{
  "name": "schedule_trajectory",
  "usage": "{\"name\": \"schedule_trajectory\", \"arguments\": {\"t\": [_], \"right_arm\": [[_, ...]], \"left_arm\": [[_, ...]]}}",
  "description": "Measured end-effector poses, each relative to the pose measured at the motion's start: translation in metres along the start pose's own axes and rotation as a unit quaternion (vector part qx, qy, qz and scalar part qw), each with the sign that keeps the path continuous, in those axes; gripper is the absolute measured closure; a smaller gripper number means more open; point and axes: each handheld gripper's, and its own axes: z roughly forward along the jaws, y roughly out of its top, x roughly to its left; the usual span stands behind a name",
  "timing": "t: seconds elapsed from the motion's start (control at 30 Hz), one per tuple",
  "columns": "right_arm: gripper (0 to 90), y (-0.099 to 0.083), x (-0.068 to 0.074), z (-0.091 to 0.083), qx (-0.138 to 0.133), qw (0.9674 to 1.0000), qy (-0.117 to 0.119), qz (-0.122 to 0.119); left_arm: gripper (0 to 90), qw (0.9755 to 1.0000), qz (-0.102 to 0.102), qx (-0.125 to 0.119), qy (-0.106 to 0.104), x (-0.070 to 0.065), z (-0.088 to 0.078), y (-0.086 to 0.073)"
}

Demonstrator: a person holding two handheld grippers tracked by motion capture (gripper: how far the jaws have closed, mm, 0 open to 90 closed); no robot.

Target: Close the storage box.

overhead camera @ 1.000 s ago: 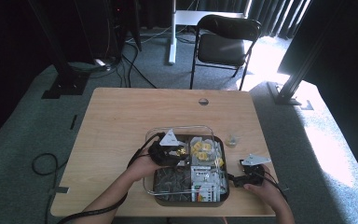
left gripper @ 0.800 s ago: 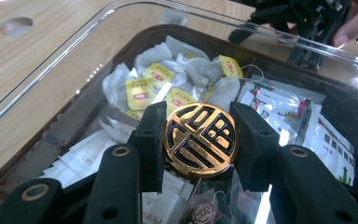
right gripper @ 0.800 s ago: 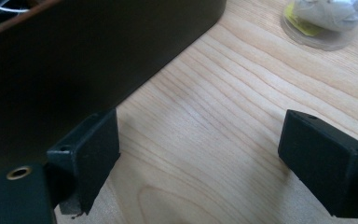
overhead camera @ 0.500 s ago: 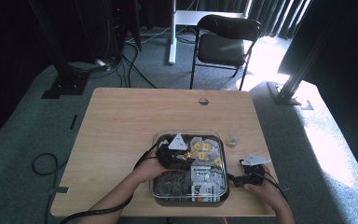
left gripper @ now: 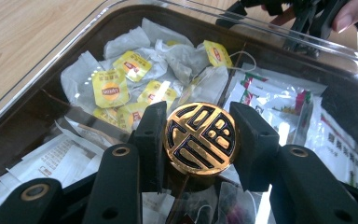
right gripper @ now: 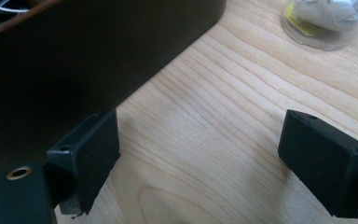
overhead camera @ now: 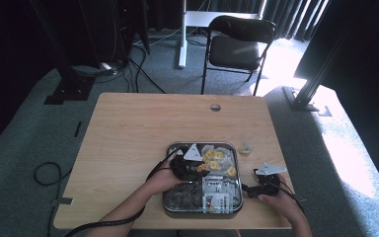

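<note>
The knob [left gripper: 199,138], a round gold disc with a black emblem, sits dead centre between the left gripper [left gripper: 200,140]'s jaws, one pad pressing it at 9 o'clock and the other at 3 o'clock. So the jaws are closed on it, and it stands on the clear lid [left gripper: 42,79] of the box [overhead camera: 201,213], face up toward the camera. Being round, it has no long axis to favour; what matters, I judge, is that the lid hangs from this one central grip and any move must go straight up or down to keep it level over the rim.

Beneath the lid, yellow-tagged tea bags [left gripper: 112,88] lie toward 11 o'clock of the knob and white sachets [left gripper: 284,102] toward 2 o'clock.

In the high view the left gripper [overhead camera: 186,167] is over the box's middle; the right gripper [overhead camera: 249,188] lies at its 3 o'clock, off the box's side, jaws spread wide and empty over bare table [right gripper: 214,140], left pad just beside the box wall.
</note>
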Motion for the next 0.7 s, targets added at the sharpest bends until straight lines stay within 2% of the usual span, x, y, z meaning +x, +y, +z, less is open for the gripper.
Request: {"name": "schedule_trajectory", "arguments": {"t": [0.43, 0.6, 0.7], "right_arm": [[12.0, 0.0, 0.0001, 0.0, 0.0, 1.0, 0.0, 0.0], [12.0, 0.0, 0.0001, 0.0, 0.0, 1.0, 0.0, 0.0], [12.0, 0.0, 0.0001, 0.0, 0.0, 1.0, 0.0, 0.0]], "left_arm": [[59.0, 0.9999, 0.001, 0.01, -0.002, -0.0013, 0.0085, -0.0019], [59.0, 0.9998, 0.008, 0.016, 0.007, -0.0041, 0.0097, -0.0029], [59.0, 0.9998, 0.005, 0.017, 0.007, -0.004, 0.0097, -0.0027]]}}
